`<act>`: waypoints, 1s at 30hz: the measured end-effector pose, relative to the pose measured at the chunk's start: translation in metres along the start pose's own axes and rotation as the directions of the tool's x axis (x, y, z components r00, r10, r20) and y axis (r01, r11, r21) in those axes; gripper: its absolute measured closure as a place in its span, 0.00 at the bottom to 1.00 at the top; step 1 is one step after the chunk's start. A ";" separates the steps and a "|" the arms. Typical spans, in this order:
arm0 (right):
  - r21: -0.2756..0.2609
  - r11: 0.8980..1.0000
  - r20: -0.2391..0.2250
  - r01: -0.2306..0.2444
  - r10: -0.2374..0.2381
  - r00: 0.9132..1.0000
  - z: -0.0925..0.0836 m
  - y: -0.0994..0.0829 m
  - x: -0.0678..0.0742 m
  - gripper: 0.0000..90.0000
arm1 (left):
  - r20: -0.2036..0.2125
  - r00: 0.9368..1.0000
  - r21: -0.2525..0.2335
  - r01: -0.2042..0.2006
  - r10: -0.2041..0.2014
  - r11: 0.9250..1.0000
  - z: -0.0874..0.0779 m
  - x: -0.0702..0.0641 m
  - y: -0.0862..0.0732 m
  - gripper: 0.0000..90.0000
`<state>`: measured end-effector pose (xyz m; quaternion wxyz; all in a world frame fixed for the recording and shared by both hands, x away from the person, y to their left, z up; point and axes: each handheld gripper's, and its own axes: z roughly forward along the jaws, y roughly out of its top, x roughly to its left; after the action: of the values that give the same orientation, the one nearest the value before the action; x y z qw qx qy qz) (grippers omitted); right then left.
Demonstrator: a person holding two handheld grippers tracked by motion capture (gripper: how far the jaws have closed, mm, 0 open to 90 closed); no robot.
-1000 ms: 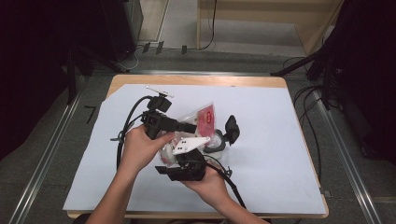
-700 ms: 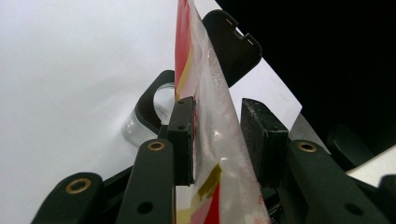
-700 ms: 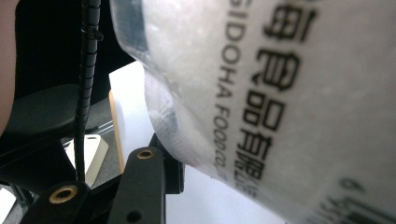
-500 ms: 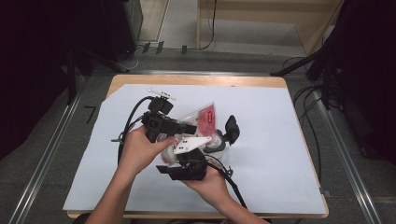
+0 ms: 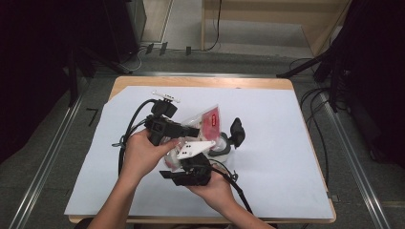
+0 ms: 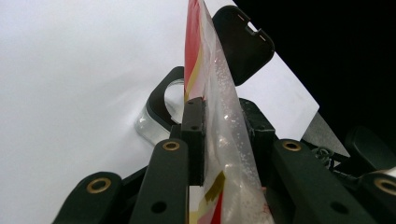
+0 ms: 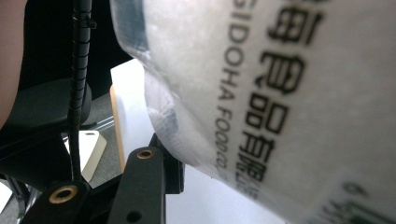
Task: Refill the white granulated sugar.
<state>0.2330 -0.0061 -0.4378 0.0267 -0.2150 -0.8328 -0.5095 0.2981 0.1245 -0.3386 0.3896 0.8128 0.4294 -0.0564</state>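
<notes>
A clear plastic bag (image 5: 210, 120) with a red label and white grains is held up over the table between both hands. My left gripper (image 5: 193, 131) comes in from the left. Its jaws have just been closing and now pinch the bag's (image 6: 219, 116) upper edge between both pads, so the left gripper (image 6: 224, 135) is shut on it. My right gripper (image 5: 188, 161) holds the bag's lower part from below. In the right gripper view one finger (image 7: 144, 186) presses the printed bag (image 7: 280, 93), which hides the other finger. A clear jar (image 5: 222, 147) with its black lid (image 5: 237, 131) flipped open stands just beyond the bag.
White paper (image 5: 286, 143) covers the wooden table (image 5: 200, 82). A small white strip (image 5: 165, 95) lies near the back left. Black cables (image 5: 131, 126) trail from both grippers. In the left gripper view, the jar (image 6: 161, 112) and lid (image 6: 243, 42) sit behind the bag.
Both hands and the bag stay in the same spot; no clear shift shows in the high view.
</notes>
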 end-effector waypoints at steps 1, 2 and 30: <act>0.001 1.000 -0.001 0.001 -0.001 1.000 0.000 0.000 0.000 0.70 | 0.008 1.000 0.001 0.007 -0.007 1.000 0.000 0.000 0.000 0.84; 0.001 1.000 0.000 0.001 -0.001 1.000 0.000 0.000 0.000 0.70 | 0.014 1.000 0.003 0.010 -0.010 1.000 0.000 0.001 0.000 0.83; 0.015 1.000 -0.007 -0.004 0.004 1.000 -0.002 0.002 0.001 0.70 | 0.025 0.999 0.000 0.026 -0.026 1.000 0.000 0.002 0.001 0.82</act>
<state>0.2328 -0.0067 -0.4356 0.0320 -0.2146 -0.8361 -0.5038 0.2998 0.1253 -0.3394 0.3944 0.8063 0.4351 -0.0714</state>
